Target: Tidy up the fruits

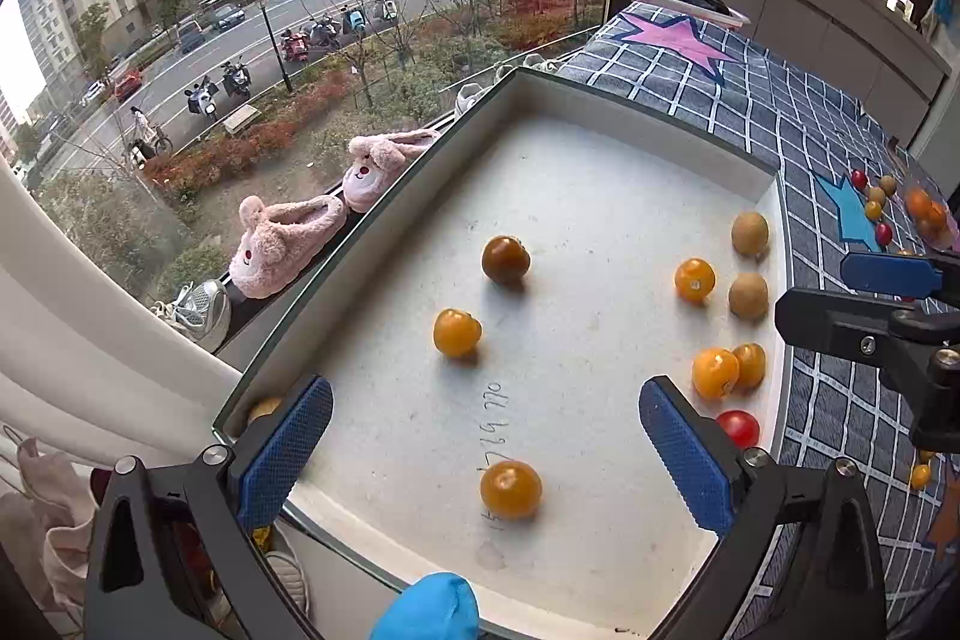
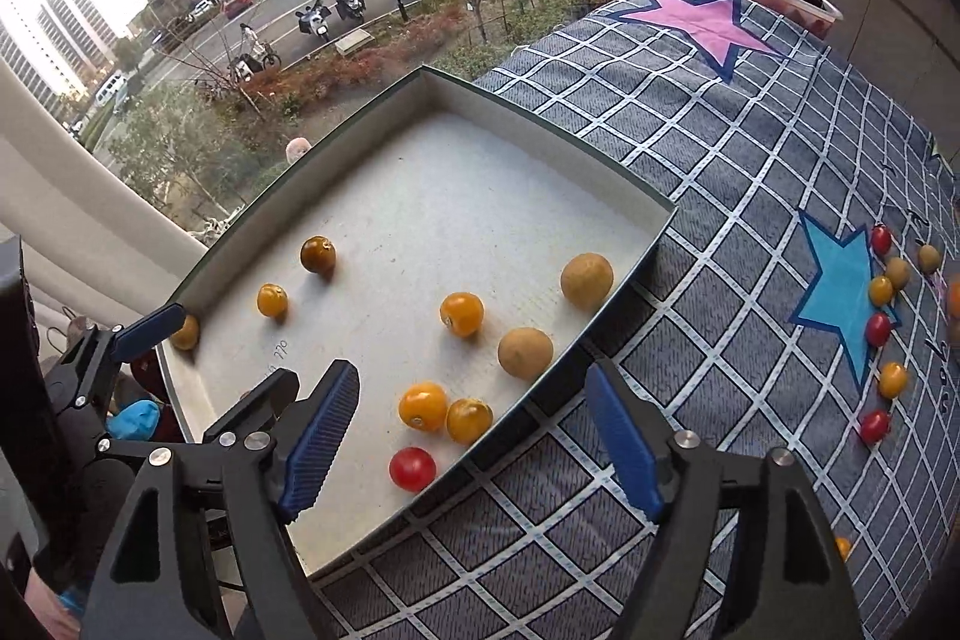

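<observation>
We're hovering both tongs over the shallow white box [image 1: 600,112] at frame centre. The left gripper [image 1: 486,451] gapes wide around nothing, an orange tomato [image 1: 510,490] lying loose below; the right gripper [image 2: 474,439] is spread too, empty. More fruit [image 2: 879,328] waits at right on the checked cloth [image 2: 690,172], presumably next. Handwriting on the box floor [image 1: 497,424] is too faint to read.

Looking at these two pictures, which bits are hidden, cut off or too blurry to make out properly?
- Left wrist view: a fruit in the tray's near-left corner is mostly hidden behind the left gripper finger.
- Left wrist view: the loose fruits on the cloth are too small to identify.
- Right wrist view: an orange fruit is mostly hidden behind the right gripper.
- Right wrist view: the handwriting on the tray floor is too small to read.
</observation>
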Tool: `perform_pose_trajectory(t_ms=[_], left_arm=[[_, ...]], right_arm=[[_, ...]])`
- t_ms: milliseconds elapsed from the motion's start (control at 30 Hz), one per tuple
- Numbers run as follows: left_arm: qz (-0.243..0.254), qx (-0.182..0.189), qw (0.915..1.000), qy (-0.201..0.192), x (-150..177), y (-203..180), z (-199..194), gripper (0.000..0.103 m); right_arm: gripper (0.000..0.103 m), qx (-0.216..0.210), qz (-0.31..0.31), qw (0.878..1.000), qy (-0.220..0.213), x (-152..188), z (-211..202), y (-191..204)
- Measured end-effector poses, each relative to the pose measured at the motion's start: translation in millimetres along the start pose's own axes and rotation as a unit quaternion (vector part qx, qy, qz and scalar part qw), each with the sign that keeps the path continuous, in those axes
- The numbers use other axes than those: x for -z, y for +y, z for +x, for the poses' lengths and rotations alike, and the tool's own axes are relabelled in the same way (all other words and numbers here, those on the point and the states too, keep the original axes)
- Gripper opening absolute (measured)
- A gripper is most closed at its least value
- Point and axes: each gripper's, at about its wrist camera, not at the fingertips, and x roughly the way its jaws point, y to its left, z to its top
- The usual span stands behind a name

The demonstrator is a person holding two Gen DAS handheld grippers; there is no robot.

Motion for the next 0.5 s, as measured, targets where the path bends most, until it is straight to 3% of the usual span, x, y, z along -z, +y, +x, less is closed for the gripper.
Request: perform_pose_trajectory(t_ms=[33,100,267,500], left_arm=[[0.001,-0.004,1.0,0.005,1,-2,-1,0.103],[0.002,-0.006,0.9999,0.012,4,-4,-3,0.103],[-0.002,-0.001,0.9997,0.026,13,-7,-10,0.103],[0.013,-0.02,0.9993,0.029,20,-16,-20,0.103]], right_arm=[[0.086,0.001,-0.002,1.0,0.001,2,-2,0],[0.103,0.005,-0.005,1.0,0.004,5,-5,0],[0.103,0.011,-0.002,1.0,0.004,14,-11,-3],[0.103,0.013,-0.006,1.0,0.016,27,-12,-3]])
